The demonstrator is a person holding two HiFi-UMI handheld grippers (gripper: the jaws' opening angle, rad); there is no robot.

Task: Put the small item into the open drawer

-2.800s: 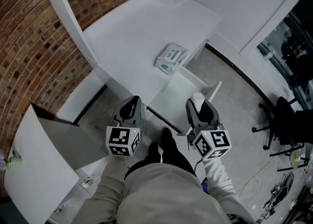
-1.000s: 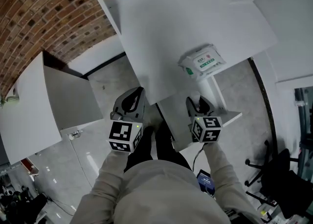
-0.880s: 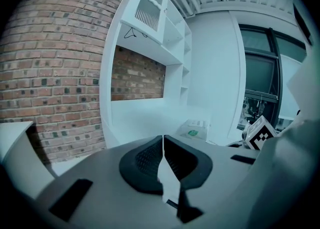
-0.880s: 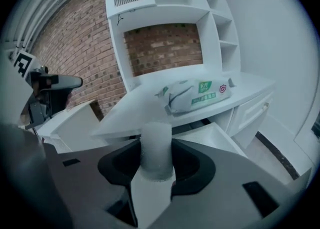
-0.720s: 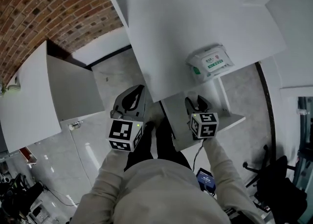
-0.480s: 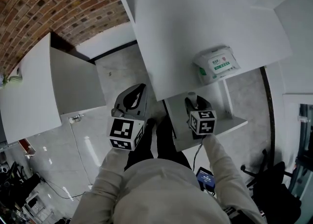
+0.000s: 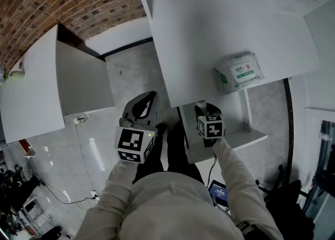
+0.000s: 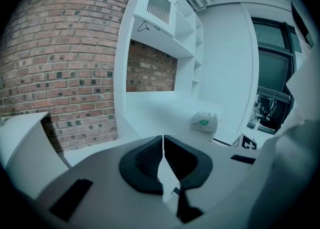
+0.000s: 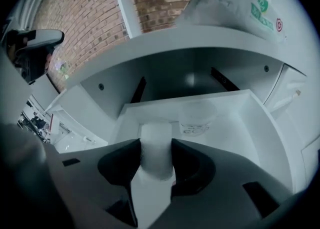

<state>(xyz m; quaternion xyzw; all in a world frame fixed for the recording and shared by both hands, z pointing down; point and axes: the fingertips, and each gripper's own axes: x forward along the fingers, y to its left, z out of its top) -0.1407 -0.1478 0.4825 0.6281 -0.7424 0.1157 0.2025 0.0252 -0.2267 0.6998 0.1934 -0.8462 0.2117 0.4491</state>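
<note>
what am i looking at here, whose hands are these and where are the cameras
There is no robot: a person holds a two-jaw gripper in each hand. One picture comes from a camera on the person's head, looking down. The other two come from cameras riding on the grippers, looking along their jaws. The left gripper is shut and empty. The right gripper is clamped on a small white cylinder, at an open drawer that holds a translucent container. A pack of wipes lies on the white desk above.
</note>
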